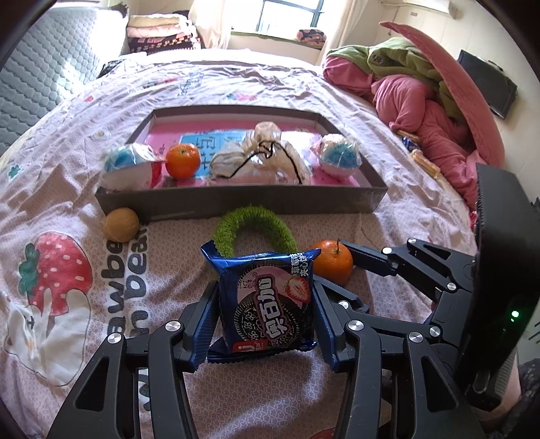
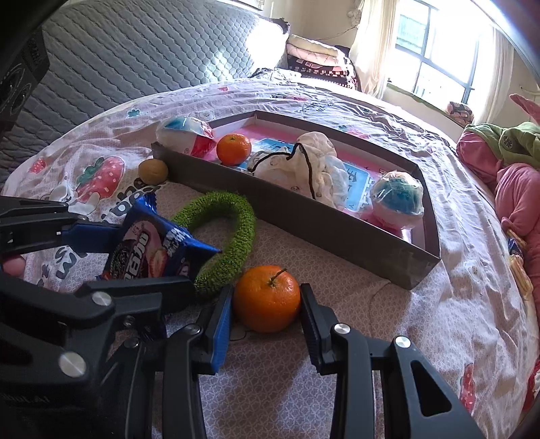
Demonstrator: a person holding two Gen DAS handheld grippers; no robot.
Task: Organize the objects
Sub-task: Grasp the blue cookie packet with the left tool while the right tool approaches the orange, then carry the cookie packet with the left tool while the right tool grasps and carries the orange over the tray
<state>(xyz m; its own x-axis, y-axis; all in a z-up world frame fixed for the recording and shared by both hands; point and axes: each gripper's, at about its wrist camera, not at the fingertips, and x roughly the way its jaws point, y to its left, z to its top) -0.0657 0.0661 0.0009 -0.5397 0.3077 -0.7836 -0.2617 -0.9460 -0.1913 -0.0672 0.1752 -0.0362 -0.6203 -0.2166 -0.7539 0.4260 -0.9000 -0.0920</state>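
a home bedroom. beneath both grippers spreads a bed (image 1: 84,169) under a pink strawberry-print sheet, and far ahead a sunlit window (image 1: 287,13) with pale curtains. a grey quilted headboard (image 2: 135,50) rises ahead-left of the right gripper, folded blankets (image 1: 162,33) stacked beyond it. crumpled pink and green bedding (image 1: 405,77) is heaped ahead-right of the left gripper, beside what may be a dark screen (image 1: 489,84).
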